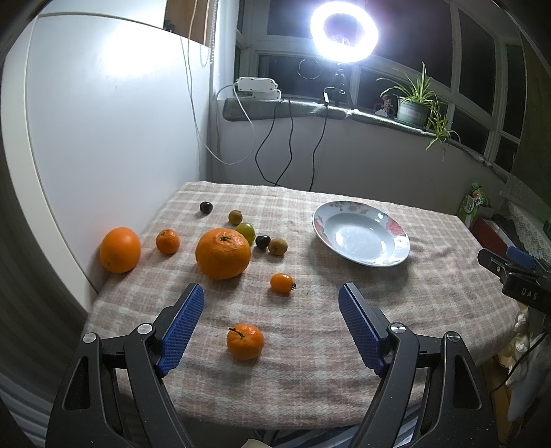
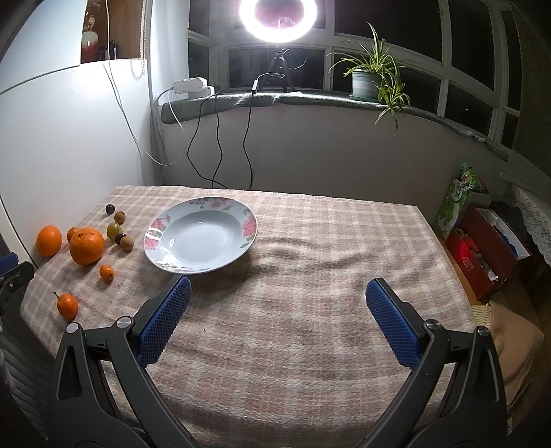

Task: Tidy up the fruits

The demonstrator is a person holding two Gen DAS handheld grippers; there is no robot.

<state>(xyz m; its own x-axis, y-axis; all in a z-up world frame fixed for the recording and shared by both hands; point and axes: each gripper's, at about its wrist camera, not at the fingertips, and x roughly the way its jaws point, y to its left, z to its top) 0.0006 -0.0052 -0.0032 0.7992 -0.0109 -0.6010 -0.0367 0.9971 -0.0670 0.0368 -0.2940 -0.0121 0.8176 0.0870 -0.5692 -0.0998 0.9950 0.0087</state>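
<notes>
Several fruits lie on the checked tablecloth [image 1: 310, 344]. A small mandarin with a stem [image 1: 245, 341] lies between my left gripper's [image 1: 271, 293] open fingers, nearest to it. Further off are a kumquat [image 1: 282, 283], a large orange [image 1: 223, 253], a smooth orange [image 1: 120, 250] at the left edge, a small mandarin [image 1: 167, 241], a green grape [image 1: 246, 231] and small dark and brown fruits. The empty floral plate [image 1: 361, 237] stands to the right; it also shows in the right wrist view [image 2: 201, 234]. My right gripper [image 2: 278, 287] is open and empty over bare cloth, right of the plate.
A white cabinet [image 1: 103, 120] borders the table's left side. A windowsill behind holds a ring light [image 1: 343, 31], cables and a potted plant [image 1: 413, 103]. Boxes and bags [image 2: 482, 241] stand on the floor to the right of the table.
</notes>
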